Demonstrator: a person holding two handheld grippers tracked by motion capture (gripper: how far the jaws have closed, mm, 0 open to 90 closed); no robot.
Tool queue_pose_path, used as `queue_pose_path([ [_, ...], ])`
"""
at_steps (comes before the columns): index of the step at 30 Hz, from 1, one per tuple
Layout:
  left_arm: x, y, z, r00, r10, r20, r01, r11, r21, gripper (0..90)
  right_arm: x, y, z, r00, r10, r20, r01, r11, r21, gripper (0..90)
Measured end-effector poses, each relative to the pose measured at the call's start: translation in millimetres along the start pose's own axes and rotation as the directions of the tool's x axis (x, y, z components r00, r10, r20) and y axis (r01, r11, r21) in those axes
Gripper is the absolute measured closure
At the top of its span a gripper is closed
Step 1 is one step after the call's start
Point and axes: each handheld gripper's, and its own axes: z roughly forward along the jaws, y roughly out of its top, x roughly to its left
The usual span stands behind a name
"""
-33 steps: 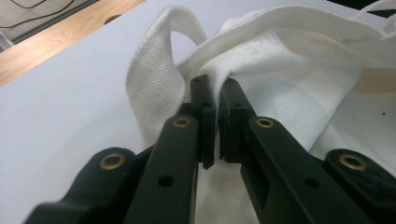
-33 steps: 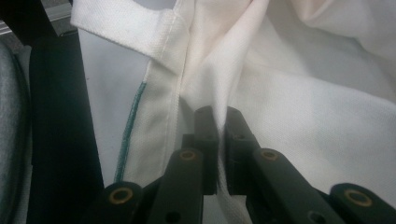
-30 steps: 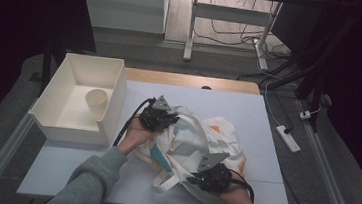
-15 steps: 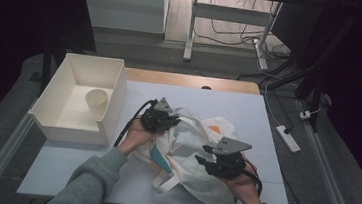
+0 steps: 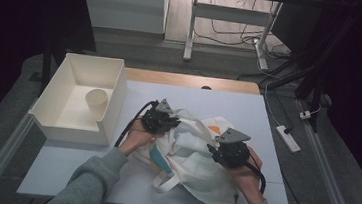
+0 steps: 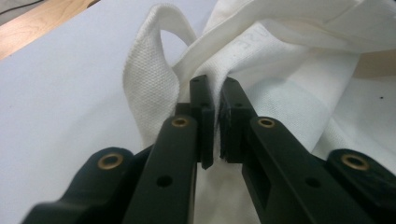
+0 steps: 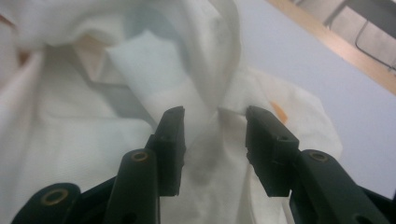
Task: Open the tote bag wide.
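White canvas tote bag (image 5: 192, 151) lies crumpled mid-table, right of the tray (image 5: 114, 100) holding a cup (image 5: 96, 101). Left gripper (image 6: 216, 100): jaws clamped on a fold of the bag's edge beside a strap (image 6: 149, 70). Right gripper (image 7: 214, 122): jaws apart, cloth bunched between them, not yet pinched. Advise closing squarely on the ridge before any pull, while the left grip holds firm.

Probably a lab: bare table (image 5: 204, 97), floor cables (image 5: 235, 34), dark surroundings.

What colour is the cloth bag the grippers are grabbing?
The cloth bag is white with a little orange marking, seen best in the high view.
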Motion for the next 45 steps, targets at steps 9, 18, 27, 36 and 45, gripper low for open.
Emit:
queue_pose_path([
  [9, -2.6, -0.7, 4.2, 0.9999, 0.012, 0.004, -0.012, 0.9998, 0.013, 85.0, -4.1, -10.4, 24.3, 0.9996, -0.023, 0.018, 0.021, 0.995, 0.102, 79.6],
  [18, -2.7, -1.7, 4.7, 0.9999, 0.009, 0.008, -0.009, 0.9998, 0.015, 85.0, -11.9, -10.6, 19.2, 0.9992, -0.004, 0.040, 0.000, 0.997, 0.080, 88.0],
  [27, -1.5, -2.0, -0.1, 0.9996, 0.011, 0.024, -0.011, 0.9999, -0.003, 85.0, -21.1, -7.0, -1.0, 0.9975, -0.006, 0.070, 0.005, 1.000, 0.015, 89.1],
  [36, -10.6, 1.4, -0.4, 0.9984, 0.050, 0.026, -0.049, 0.9987, -0.012, 85.0, -47.3, -5.9, -17.1, 0.9924, 0.032, 0.119, -0.028, 0.999, -0.035, 89.4],
  [45, -16.2, 2.4, 4.3, 0.9970, 0.076, 0.019, -0.075, 0.9971, -0.004, 84.9, -75.0, -8.6, 4.4, 0.9874, 0.070, 0.141, -0.068, 0.997, -0.024, 89.4],
])
